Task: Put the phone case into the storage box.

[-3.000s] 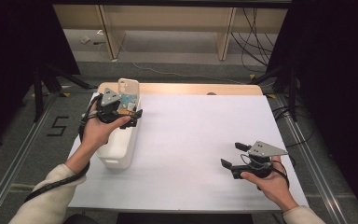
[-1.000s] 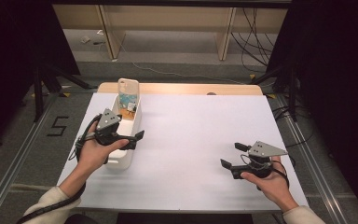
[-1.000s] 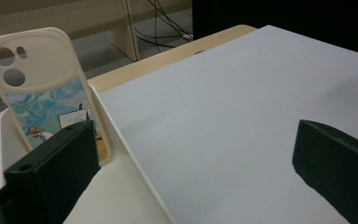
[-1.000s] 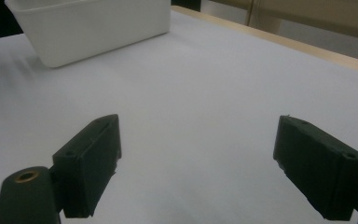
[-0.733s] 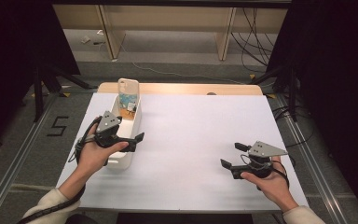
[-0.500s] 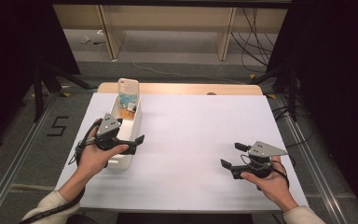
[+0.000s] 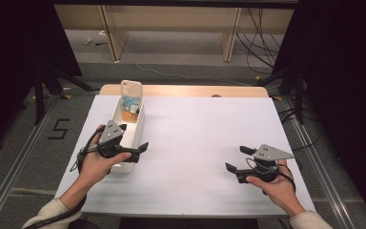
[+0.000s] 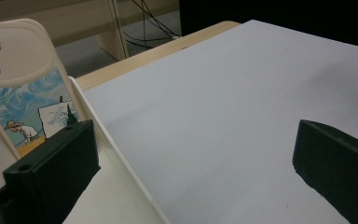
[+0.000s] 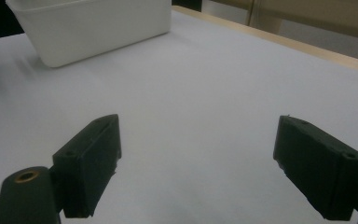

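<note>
Showing: two hand-held grippers over a white table sheet (image 7: pixel 195 143), with a white bin (image 7: pixel 134 125) at its left edge.
Phone case: stands upright at the far end of the bin (image 7: pixel 131 100); the left gripper view shows its painted back (image 8: pixel 25 93), apart from both jaws.
Left gripper: held (image 7: pixel 133 151) above the bin's near end, jaws wide apart and holding nothing (one jaw over the bin's inside, the other out over the bare sheet).
Right gripper: resting (image 7: pixel 236 160) low near the sheet's near right corner, jaws spread wide, nothing between them.
Open room: the whole middle of the sheet lies bare between the two grippers; the bin's long right wall borders it.
Change: three seconds back the left gripper was at the case, at the bin's far end; it has since drawn toward the near end. The right gripper has stayed put.
Surroundings: wooden table rim (image 7: pixel 186 90) at the far edge, grey floor (image 7: pixel 19 157), dark curtains (image 7: pixel 338 71) either side.
</note>
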Action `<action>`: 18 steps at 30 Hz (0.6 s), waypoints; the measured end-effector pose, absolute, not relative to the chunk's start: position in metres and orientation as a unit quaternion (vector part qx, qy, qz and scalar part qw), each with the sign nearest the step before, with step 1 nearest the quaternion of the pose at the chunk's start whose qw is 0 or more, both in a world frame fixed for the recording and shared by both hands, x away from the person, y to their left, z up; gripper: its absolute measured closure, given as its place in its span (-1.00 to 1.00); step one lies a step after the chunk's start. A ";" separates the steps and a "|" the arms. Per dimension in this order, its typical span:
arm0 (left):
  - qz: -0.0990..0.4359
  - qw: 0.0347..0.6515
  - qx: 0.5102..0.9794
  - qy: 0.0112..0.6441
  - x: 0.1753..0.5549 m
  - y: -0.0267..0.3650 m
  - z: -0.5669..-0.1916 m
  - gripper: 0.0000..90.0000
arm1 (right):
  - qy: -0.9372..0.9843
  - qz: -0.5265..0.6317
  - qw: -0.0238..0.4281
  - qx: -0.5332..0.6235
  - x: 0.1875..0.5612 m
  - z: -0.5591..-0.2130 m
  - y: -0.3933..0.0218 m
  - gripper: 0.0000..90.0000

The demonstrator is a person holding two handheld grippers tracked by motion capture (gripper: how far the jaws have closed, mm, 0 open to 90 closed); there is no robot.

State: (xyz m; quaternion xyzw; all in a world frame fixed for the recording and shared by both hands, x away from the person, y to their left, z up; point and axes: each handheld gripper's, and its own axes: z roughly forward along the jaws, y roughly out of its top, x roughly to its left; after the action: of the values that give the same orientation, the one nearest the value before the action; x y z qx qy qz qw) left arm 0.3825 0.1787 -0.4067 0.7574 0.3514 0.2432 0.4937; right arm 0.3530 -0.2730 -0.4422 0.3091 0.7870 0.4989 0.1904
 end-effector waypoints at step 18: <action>0.242 0.493 0.760 0.347 0.376 0.183 -0.415 -1.00 | 0.787 0.500 0.190 0.309 0.353 -0.442 -0.273 -0.65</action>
State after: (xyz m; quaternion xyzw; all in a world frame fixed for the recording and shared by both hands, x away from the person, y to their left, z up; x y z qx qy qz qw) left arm 0.3764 0.1831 -0.4152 0.7603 0.3466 0.2416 0.4934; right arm 0.3529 -0.2728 -0.4421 0.3088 0.7868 0.4995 0.1900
